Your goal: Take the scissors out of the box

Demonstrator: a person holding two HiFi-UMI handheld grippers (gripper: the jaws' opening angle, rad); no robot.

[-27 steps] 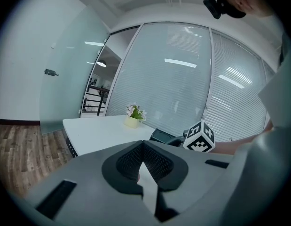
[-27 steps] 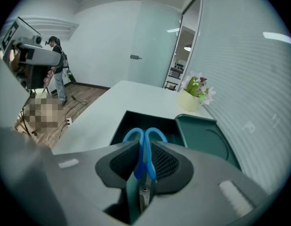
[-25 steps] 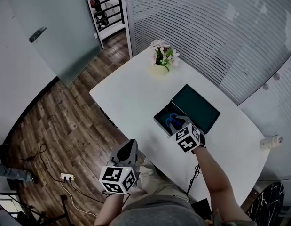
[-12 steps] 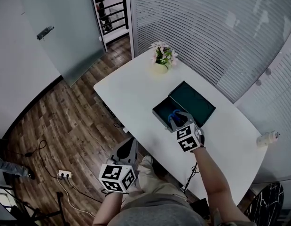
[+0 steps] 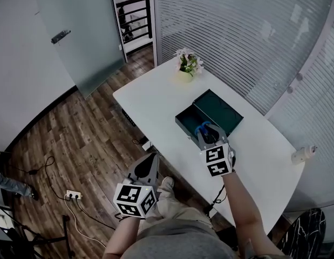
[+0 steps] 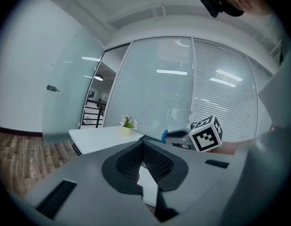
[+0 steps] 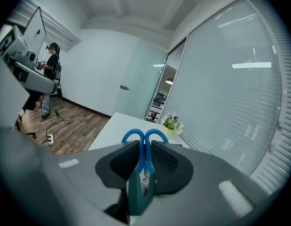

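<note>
The scissors [image 7: 144, 166] are clamped between the pads of your right tongs [image 5: 208, 135], with the blue loops poking out past the tips. They hang over the near end of the open box [image 5: 183, 125], which sits in the middle of the table [image 5: 150, 99]. From the head view they look raised above the rim, though I can't be sure the low end is fully clear of it.

So you are in the lifting-out step: the grasp is made and the scissors are coming away from the box.

Next, I'd judge, you need to carry them sideways or toward yourself, keeping the grip firm so they don't pivot on those narrow handles. Then lower them onto bare table beside the box before letting go. There is plenty of free surface on the near side, and the flowers [image 5: 187, 63] stand well apart at the far end.

Your left tongs [image 5: 152, 159] are clenched on nothing and held off the table edge over the floor [image 5: 75, 134]. They have no part in this step.
</note>
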